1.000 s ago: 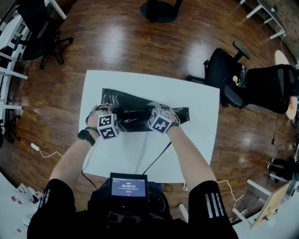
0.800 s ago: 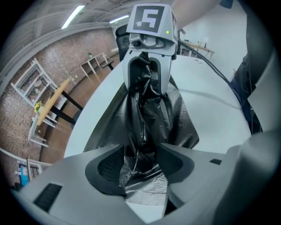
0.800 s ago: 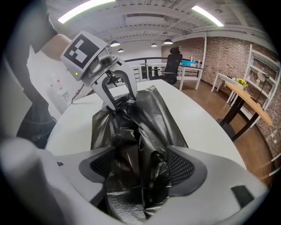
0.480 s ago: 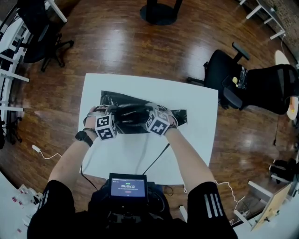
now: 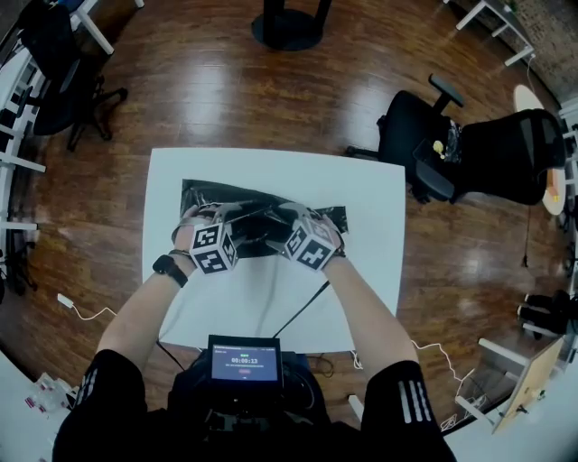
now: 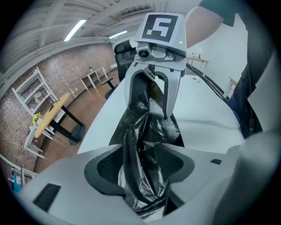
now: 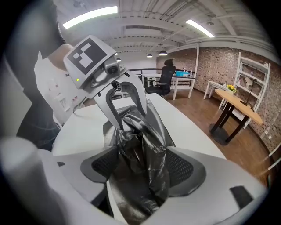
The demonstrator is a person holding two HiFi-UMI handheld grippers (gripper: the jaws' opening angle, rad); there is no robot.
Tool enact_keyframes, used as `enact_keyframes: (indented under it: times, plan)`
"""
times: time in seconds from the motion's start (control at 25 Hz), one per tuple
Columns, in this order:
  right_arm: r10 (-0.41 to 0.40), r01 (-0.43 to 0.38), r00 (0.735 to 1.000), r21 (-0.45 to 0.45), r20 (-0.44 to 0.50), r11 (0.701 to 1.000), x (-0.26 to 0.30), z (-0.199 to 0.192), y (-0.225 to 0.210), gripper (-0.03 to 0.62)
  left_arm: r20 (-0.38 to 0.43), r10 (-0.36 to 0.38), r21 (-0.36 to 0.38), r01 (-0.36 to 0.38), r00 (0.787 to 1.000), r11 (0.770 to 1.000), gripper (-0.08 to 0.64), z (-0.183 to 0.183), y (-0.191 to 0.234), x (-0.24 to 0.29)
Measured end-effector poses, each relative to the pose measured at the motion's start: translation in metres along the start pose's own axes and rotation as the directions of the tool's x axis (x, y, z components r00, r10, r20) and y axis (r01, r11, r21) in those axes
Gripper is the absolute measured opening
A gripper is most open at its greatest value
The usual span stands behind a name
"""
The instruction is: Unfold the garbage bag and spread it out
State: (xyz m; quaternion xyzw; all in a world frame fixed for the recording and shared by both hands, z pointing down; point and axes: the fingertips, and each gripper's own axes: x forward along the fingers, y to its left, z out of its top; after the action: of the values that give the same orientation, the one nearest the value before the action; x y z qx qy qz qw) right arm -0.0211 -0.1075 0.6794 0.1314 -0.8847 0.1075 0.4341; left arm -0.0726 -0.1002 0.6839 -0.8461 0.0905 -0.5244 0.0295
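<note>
A crumpled black garbage bag lies across the far half of the white table. My left gripper and right gripper stand close together over its middle, facing each other. In the left gripper view the bag runs bunched between my left gripper's pads to the right gripper. My right gripper also pinches a wad of bag, and the left gripper is opposite. The left jaws have just been opening and the right jaws closing, with the bag between both.
A black cable crosses the near table to a screen device at my chest. Black office chairs stand to the right on the wooden floor, and a round chair base lies beyond the table. A wooden side table stands off right.
Both grippers have risen a little, lifting the gathered middle of the bag off the table. The bag's loose ends have drawn slightly inward.
</note>
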Motion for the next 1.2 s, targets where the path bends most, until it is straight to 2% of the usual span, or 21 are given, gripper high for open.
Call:
enact_keyframes:
  times: [0.24,0.44,0.6,0.76,0.88,1.0,1.2]
  plan:
    - [-0.053,0.057,0.995,0.041,-0.089,0.998,-0.017,-0.044,-0.012,0.276,0.006,-0.032,0.093,0.031,0.999,0.995,0.250,0.036,-0.011,0.037]
    - [-0.104,0.102,0.976,-0.019,-0.191,0.995,-0.019,-0.075,-0.019,0.272,-0.007,-0.071,0.152,0.072,0.997,0.986,0.250,0.063,-0.013,0.058]
    - [-0.140,0.125,0.957,-0.077,-0.256,0.989,-0.020,-0.092,-0.024,0.273,-0.059,-0.105,0.173,0.114,0.993,0.978,0.250,0.061,-0.017,0.075]
    - [-0.136,0.125,0.955,-0.056,-0.262,0.991,-0.015,-0.100,-0.029,0.311,-0.109,-0.123,0.177,0.141,0.986,0.974,0.268,0.049,-0.020,0.085]
    - [-0.121,0.120,0.962,-0.017,-0.245,0.993,-0.014,-0.100,-0.033,0.337,-0.107,-0.137,0.150,0.153,0.985,0.977,0.278,0.048,-0.020,0.086]
    - [-0.116,0.117,0.966,-0.009,-0.232,0.993,-0.013,-0.097,-0.039,0.391,-0.107,-0.151,0.141,0.165,0.983,0.976,0.295,0.047,-0.018,0.086]
    - [-0.046,0.062,0.973,0.061,-0.226,0.996,-0.005,-0.101,-0.039,0.425,-0.109,-0.179,0.125,0.192,0.978,0.973,0.322,0.046,-0.015,0.086]
